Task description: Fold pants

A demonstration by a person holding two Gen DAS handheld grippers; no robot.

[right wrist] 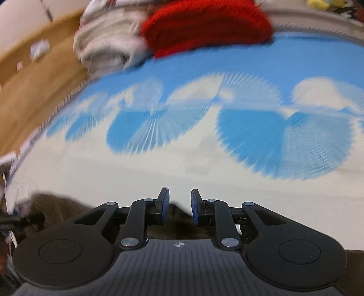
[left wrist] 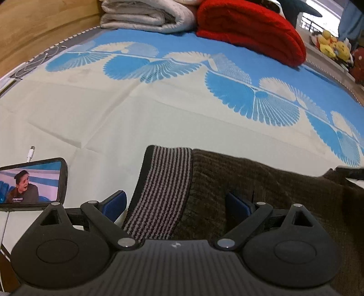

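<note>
Two grippers are mine, one in each hand, both tilted down over a bed sheet [left wrist: 159, 109] that is cream with blue fan shapes. Starting at the left of my left wrist view, a phone [left wrist: 31, 182] stands on its long edge showing a video; a line of small white writing runs along the bottom of its screen, too small for me to read. A white cable plug [left wrist: 30, 153] lies just behind it. My left gripper [left wrist: 176, 206] has its blue pads spread wide apart, gripping nothing. Between and under them lie the brown pants [left wrist: 261, 186], spread along the near edge of the bed, their striped waistband [left wrist: 163, 186] turned up. Farther back sit a folded white quilt [left wrist: 145, 16] and, right of it, a red blanket [left wrist: 250, 31]; yellow plush toys [left wrist: 332, 44] crowd the far right.

My right wrist view is blurred. My right gripper [right wrist: 179, 206] has a narrow gap between its pads and nothing clamped there; brown cloth shows below them and at the lower left.
</note>
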